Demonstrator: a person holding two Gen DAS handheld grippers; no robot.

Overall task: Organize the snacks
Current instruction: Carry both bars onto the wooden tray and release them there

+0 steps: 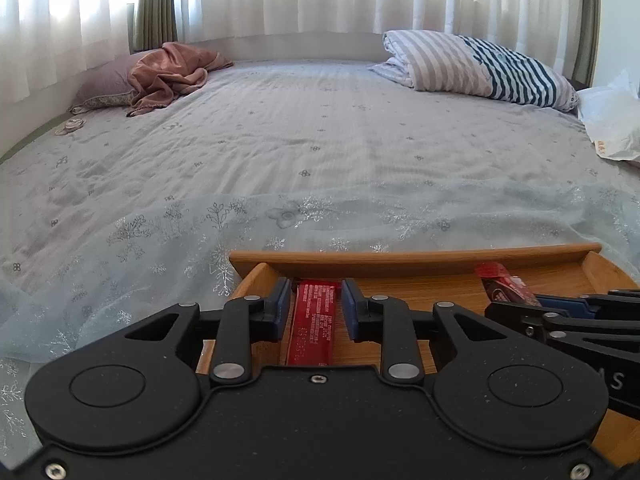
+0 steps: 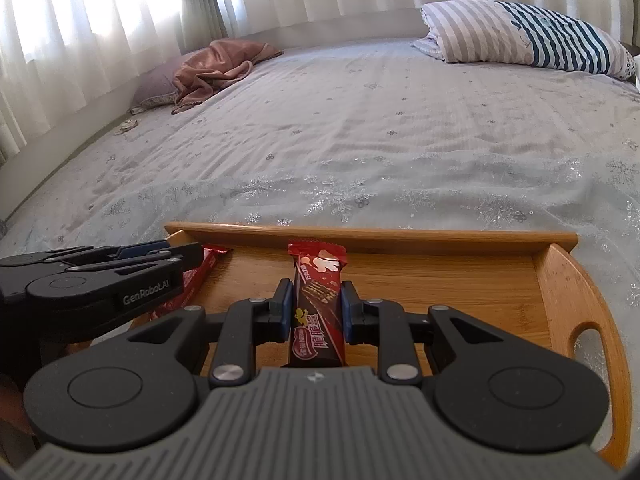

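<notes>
Bamboo tray sits on the bed, near edge, and both grippers are over it. Left gripper is clamped on a red snack bar at the tray's left end, printed back side up. Right gripper is clamped on a second bar, wrapper face up, near the tray's middle. Both bars point toward the far wall of the tray, low over the floor; can't tell if they touch the wood. Risks: soft bedding under the tray, so pushing down could tip or slide it. Glossy wrappers may slip or twist on release and land crooked. Grippers are close together and could knock each other when pulling out.
</notes>
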